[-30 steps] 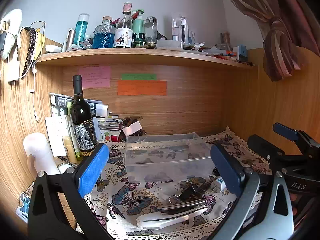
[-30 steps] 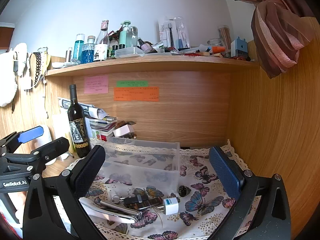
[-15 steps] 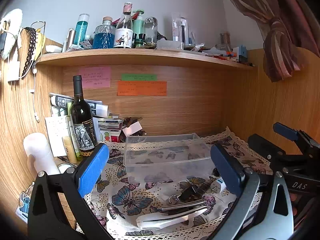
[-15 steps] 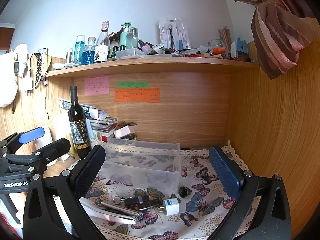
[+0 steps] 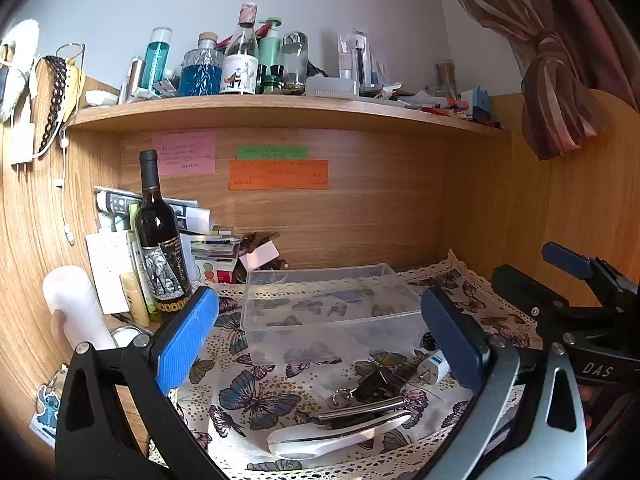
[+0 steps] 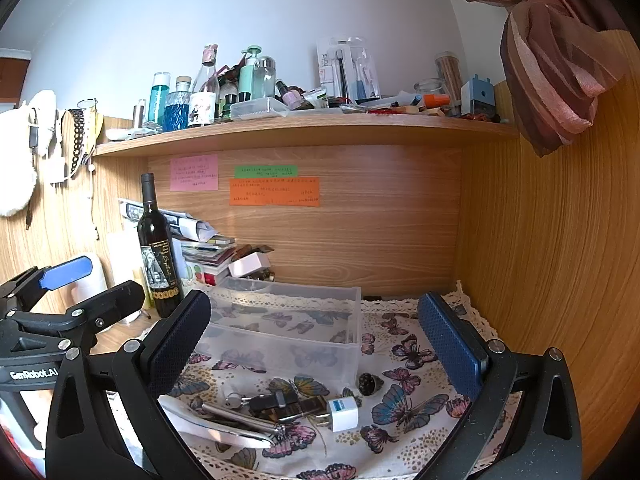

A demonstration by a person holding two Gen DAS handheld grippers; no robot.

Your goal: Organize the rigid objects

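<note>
An empty clear plastic box (image 5: 320, 304) (image 6: 288, 328) stands on the butterfly cloth (image 5: 256, 396). In front of it lie a white spoon-like tool (image 5: 336, 436), a metal bar (image 5: 364, 408) (image 6: 240, 416), a dark key fob (image 5: 376, 384) (image 6: 276, 400), a white plug adapter (image 5: 434, 366) (image 6: 343, 408) and a small dark ring (image 6: 369, 382). My left gripper (image 5: 320, 344) is open and empty, above and short of the items. My right gripper (image 6: 316, 356) is open and empty, beside it to the right.
A dark wine bottle (image 5: 160, 240) stands left of the box with papers and books (image 5: 208, 240) behind. A white cylinder (image 5: 76, 304) is at far left. A crowded shelf (image 5: 280, 108) runs overhead. A wooden side wall (image 6: 560, 280) closes the right.
The right wrist view has drifted slightly; the scene sits a little lower in it. Nothing on the cloth has moved and both grippers stay open.
</note>
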